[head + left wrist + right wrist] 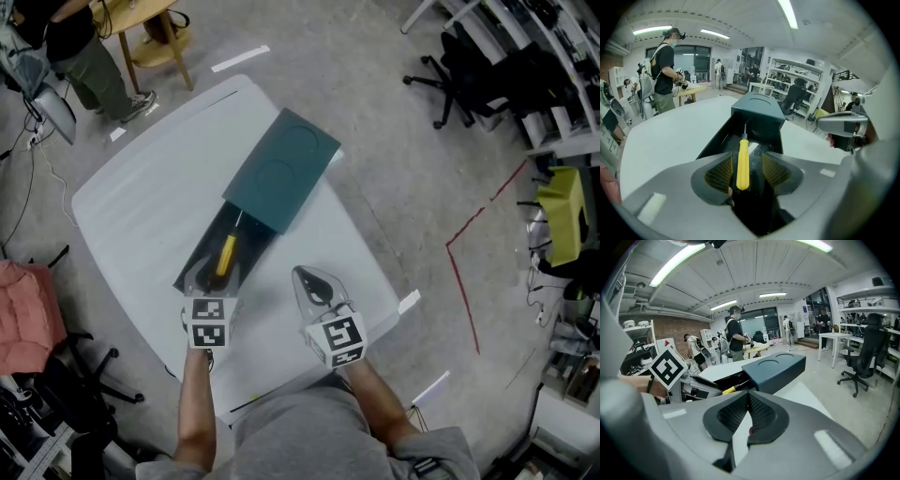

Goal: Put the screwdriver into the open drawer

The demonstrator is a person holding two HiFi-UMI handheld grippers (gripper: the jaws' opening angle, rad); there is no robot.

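Observation:
The screwdriver, with a yellow handle and thin metal shaft, lies lengthwise in the open black drawer of a dark teal box on the white table. My left gripper hovers over the drawer's near end. In the left gripper view, the handle lies between the ribbed pads with a gap on the right side, and the jaws stand open. My right gripper hangs just right of the drawer, shut on nothing, pads meeting at the tips. The right gripper view also catches the handle.
The table's near edge runs close under both grippers. A person stands beside a wooden stool at the far left. An office chair and shelving are at the far right. Red tape marks the floor.

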